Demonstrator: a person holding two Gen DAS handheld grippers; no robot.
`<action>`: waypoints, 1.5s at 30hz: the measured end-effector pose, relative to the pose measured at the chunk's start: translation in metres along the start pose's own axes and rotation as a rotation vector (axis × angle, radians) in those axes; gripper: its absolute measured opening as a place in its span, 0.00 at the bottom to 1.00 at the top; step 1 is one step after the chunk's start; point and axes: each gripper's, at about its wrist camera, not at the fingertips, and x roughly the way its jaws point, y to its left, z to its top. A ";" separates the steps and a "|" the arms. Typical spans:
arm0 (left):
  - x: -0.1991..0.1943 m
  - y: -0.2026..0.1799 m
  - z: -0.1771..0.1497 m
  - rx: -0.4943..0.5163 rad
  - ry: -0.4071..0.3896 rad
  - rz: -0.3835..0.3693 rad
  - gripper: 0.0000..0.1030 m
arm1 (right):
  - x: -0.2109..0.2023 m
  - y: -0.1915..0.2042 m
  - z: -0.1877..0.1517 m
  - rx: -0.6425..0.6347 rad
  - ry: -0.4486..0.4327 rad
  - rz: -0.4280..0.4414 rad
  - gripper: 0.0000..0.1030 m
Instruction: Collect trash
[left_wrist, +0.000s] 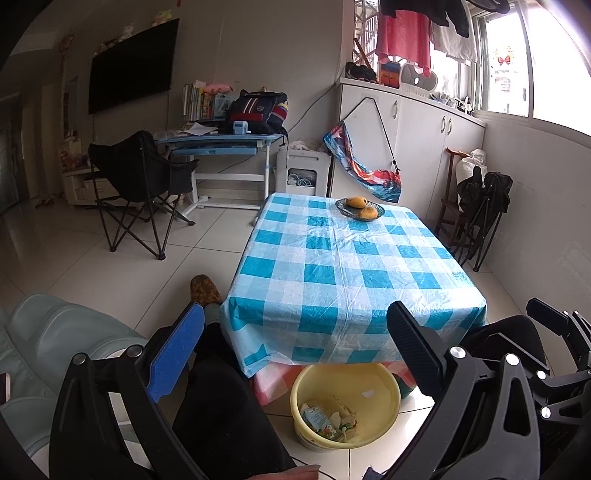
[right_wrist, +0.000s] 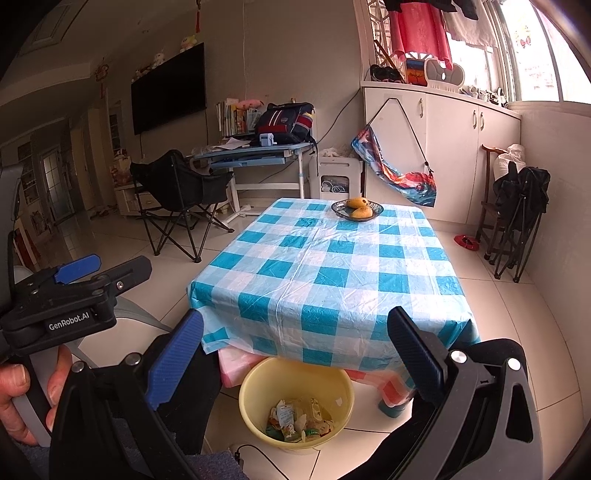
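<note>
We hold both grippers low at the near end of the table (left_wrist: 354, 258), aimed forward and slightly down. Left gripper (left_wrist: 295, 347): fingers spread wide, nothing between them. Right gripper (right_wrist: 295, 350): same, wide and empty. A hand (right_wrist: 22, 398) grips the left tool's handle at near left. Trash (right_wrist: 299, 421) lies in a heap in the yellow basin (right_wrist: 255, 384), upright on the floor under the table's near edge; no clear long axis. Fruit dish (left_wrist: 360, 208) at the far end.

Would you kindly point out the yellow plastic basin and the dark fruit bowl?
Yellow plastic basin (right_wrist: 334, 384): right wrist view, bare inner wall.
Dark fruit bowl (left_wrist: 380, 211): left wrist view, right rim.
</note>
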 end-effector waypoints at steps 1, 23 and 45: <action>0.000 0.000 0.000 0.000 0.000 0.000 0.93 | -0.001 0.000 0.000 -0.001 -0.006 -0.003 0.93; 0.006 -0.002 -0.005 0.018 0.009 0.004 0.93 | -0.003 -0.003 0.000 0.001 -0.036 -0.027 0.93; 0.004 -0.009 -0.002 0.040 0.010 -0.002 0.93 | -0.004 -0.006 0.002 0.004 -0.038 -0.028 0.93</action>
